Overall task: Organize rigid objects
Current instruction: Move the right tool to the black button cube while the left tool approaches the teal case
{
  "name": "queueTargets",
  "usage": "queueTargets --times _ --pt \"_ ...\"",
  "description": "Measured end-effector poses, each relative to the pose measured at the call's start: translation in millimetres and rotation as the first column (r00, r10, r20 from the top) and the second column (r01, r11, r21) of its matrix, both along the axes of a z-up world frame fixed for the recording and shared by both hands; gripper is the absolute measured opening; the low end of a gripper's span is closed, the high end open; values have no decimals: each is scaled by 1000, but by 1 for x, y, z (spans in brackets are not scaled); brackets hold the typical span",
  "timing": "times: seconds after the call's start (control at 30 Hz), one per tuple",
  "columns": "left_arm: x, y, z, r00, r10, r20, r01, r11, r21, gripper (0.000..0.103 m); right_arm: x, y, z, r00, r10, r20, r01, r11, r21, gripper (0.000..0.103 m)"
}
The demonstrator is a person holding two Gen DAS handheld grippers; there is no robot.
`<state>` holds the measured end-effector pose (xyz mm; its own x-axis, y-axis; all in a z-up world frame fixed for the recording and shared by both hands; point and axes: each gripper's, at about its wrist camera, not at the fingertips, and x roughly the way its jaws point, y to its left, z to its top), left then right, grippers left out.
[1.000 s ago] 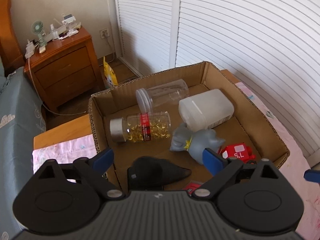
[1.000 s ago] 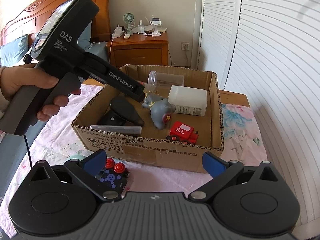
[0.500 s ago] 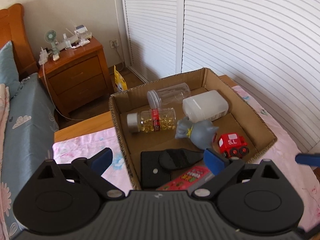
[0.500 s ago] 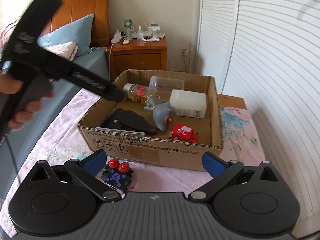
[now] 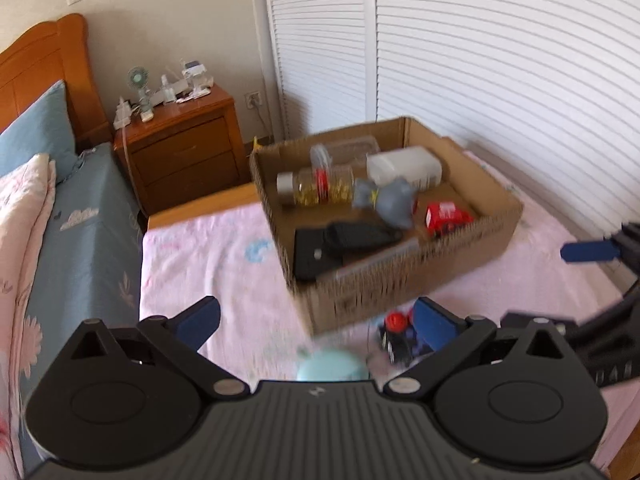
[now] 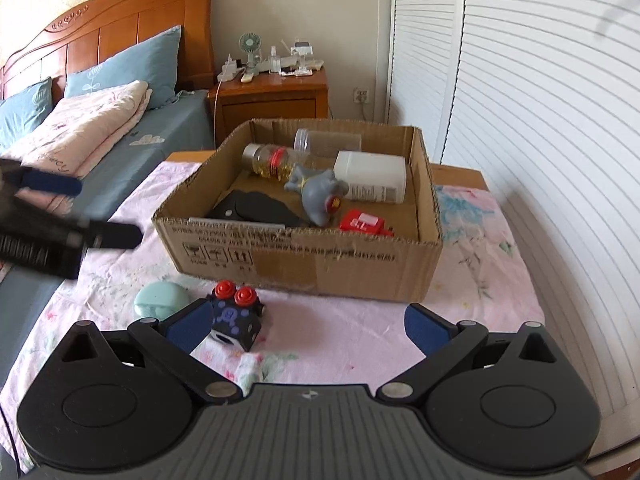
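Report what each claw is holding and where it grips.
Nothing is held. The left claw and right claw are both open and empty above the pink cloth.

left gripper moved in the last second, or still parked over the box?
Yes. The left gripper has pulled back off the cardboard box, now left of it over the pink cloth; its own view shows the box farther away.

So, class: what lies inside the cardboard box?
Inside the cardboard box: capsule bottle, clear jar, white bottle, grey toy, red toy car, black case. The near wall hides the floor beside it.
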<state>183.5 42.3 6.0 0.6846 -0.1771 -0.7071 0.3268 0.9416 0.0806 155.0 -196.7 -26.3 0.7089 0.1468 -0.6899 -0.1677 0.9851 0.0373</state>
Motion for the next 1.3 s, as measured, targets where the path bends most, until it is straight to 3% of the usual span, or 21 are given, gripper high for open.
queueTargets --times 0.23,0.47,0.77,1.07,1.3 --pt "-24 14 -34 994 111 -13 -112 993 -34 102 7 11 -20 999 14 -32 -14 1000 -8 103" --pt "-27 32 -51 976 211 -46 -215 973 -80 102 21 30 -38 997 39 -62 -40 999 -12 103" --pt "-30 54 -52 966 256 -34 -258 962 -89 102 43 59 -54 995 57 -83 -59 998 -30 103" --pt "-30 60 -57 960 279 -30 -281 957 -76 102 65 75 -71 995 -20 -102 14 998 -64 103" --pt "-29 51 -59 969 244 -40 -247 966 -77 102 67 64 -82 989 -90 -120 77 991 -110 103"
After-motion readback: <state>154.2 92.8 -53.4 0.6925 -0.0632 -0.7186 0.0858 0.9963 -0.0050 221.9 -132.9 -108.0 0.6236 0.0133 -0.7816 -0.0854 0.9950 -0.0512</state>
